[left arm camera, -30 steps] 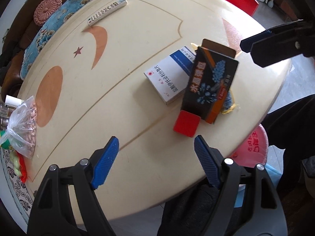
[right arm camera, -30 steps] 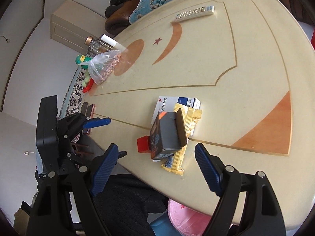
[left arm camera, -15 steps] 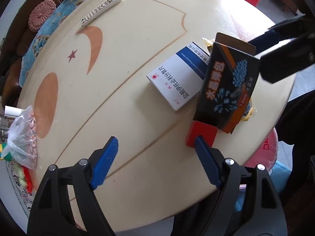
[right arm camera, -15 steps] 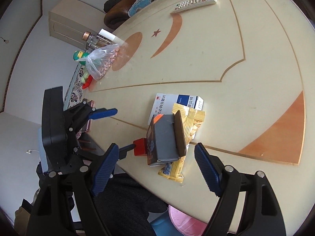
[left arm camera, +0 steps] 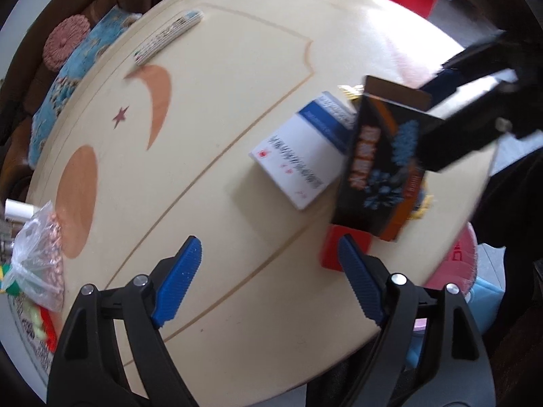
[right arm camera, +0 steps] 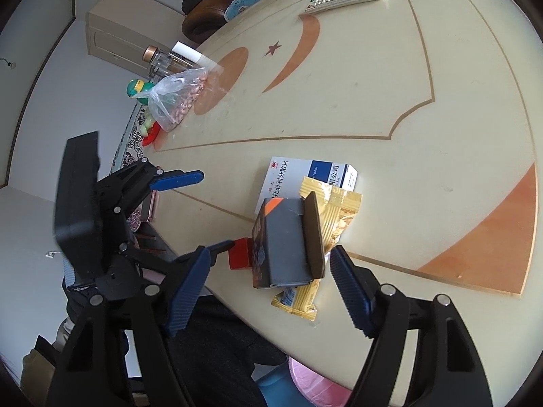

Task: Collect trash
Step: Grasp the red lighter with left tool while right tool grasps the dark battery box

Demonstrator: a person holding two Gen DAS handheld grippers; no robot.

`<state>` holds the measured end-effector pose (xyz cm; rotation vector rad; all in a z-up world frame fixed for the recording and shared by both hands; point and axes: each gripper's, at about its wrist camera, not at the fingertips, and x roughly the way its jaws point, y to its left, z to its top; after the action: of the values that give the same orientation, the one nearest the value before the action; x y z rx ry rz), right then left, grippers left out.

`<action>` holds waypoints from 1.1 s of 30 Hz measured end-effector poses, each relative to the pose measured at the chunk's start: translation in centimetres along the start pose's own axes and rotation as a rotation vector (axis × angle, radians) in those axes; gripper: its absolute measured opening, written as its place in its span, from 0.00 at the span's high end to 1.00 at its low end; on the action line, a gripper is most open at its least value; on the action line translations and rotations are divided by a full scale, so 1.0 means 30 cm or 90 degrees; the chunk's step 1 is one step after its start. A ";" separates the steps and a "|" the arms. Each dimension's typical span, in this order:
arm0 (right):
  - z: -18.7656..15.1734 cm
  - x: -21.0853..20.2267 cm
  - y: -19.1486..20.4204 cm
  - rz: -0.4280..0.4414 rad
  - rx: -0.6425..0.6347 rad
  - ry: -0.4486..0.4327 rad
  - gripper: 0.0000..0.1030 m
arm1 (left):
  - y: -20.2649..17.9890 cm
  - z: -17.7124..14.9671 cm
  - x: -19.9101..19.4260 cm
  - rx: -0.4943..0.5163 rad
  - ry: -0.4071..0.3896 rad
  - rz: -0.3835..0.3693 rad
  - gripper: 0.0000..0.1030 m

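Jaws of both the left gripper (left arm camera: 268, 281) and right gripper (right arm camera: 268, 288) gaped wide; closing carelessly risked toppling the upright black carton (right arm camera: 285, 242) off the table (right arm camera: 441, 135) edge.

Two handheld grippers of matte black plastic, each with two angular arms joined by round silver screws. The left gripper (left arm camera: 268, 281) and right gripper (right arm camera: 268, 290) carry ribbed, bright blue finger pads (left arm camera: 178, 278). At the left of the right wrist frame, the left gripper shows a boxy black body.
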<state>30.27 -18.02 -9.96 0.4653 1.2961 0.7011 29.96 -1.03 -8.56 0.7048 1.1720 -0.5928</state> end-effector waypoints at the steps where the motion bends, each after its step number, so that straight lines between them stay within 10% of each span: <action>1: 0.000 0.002 -0.001 0.002 0.000 0.001 0.30 | -0.014 -0.005 -0.002 0.014 -0.005 -0.005 0.22; 14: -0.002 0.015 -0.010 0.013 0.003 0.004 0.31 | -0.109 -0.013 0.064 0.071 0.008 -0.050 0.22; 21: -0.003 0.023 -0.014 0.020 0.007 0.006 0.35 | -0.096 -0.018 0.093 0.036 0.029 -0.097 0.45; 27: 0.002 0.039 0.003 0.012 -0.005 0.008 0.65 | -0.085 -0.017 0.108 0.021 0.030 -0.115 0.54; 33: 0.006 0.016 0.010 0.008 -0.009 -0.015 0.72 | -0.072 -0.028 0.100 -0.006 0.028 -0.141 0.68</action>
<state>30.44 -17.47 -10.06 0.4691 1.2665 0.7127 28.71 -1.95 -12.02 0.5855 1.3029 -0.7592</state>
